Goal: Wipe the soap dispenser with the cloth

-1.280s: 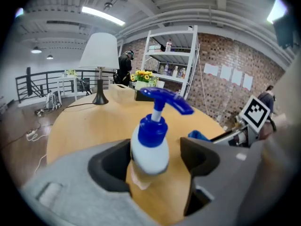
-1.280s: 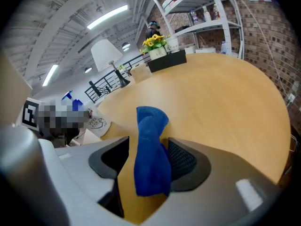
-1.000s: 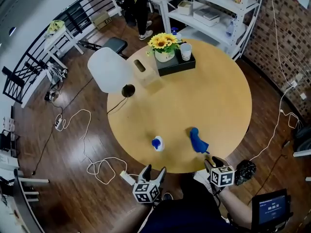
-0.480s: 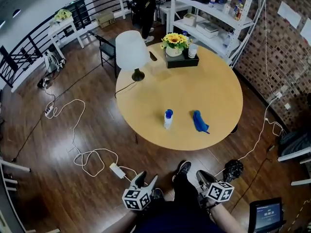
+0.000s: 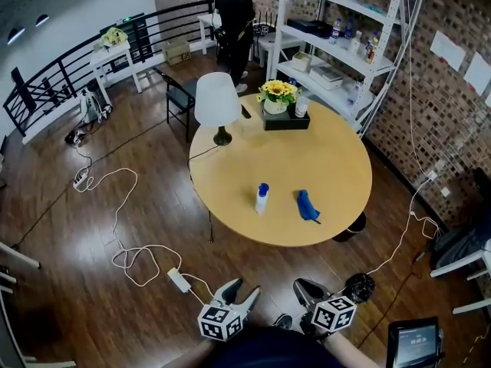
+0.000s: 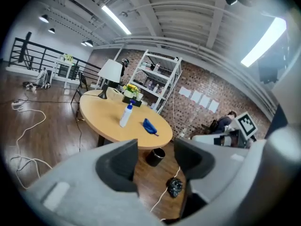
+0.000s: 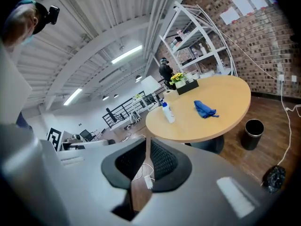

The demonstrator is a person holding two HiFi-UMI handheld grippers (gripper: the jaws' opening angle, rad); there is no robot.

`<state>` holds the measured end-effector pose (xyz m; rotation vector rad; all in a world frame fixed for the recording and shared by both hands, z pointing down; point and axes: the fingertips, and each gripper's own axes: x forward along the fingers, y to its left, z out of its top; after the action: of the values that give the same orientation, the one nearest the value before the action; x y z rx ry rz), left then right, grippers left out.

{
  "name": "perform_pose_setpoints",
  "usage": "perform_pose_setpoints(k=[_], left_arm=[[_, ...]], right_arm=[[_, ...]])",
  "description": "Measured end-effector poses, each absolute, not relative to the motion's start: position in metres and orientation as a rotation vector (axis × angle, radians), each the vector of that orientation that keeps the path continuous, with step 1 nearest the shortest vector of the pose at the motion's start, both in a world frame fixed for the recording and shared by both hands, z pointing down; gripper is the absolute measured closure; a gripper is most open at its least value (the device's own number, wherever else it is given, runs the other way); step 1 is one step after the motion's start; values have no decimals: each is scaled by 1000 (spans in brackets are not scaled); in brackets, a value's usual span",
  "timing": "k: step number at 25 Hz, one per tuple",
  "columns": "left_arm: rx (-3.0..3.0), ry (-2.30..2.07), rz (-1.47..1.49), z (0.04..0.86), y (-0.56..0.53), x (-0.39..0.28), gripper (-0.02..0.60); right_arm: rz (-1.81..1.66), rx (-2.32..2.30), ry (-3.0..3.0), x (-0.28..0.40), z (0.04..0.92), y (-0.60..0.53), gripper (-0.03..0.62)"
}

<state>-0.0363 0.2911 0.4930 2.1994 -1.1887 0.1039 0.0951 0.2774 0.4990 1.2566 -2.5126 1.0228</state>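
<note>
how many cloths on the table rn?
1. The blue cloth lies on the round table, just right of the soap dispenser and apart from it. No other shows; the shelf items are too small to tell.

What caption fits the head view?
Left gripper, jaws just closing on nothing, and shut right gripper hang short of the table bearing soap dispenser and cloth.

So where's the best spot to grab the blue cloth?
Probably pinch the cloth at its bunched-up middle, coming straight down from above. It lies crumpled on the table, so the hump sticks up while the edges lie flat. The right gripper is on its side, but shut.
</note>
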Motion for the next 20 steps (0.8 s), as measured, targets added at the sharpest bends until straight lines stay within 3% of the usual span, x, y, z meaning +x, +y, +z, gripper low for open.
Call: perform_pose_setpoints(k=[5,11,20], left_arm=[[2219,-1158,103,492,293,-4,347],[2285,-1102,172,484,297,38,347],[2241,-1149,169,490,298,28,347]], right_arm=[[832,1194,-2541,105,485,285,559],[868,1236,-2547,136,485,285,559],[812,1196,-2588,134,477,283,559]])
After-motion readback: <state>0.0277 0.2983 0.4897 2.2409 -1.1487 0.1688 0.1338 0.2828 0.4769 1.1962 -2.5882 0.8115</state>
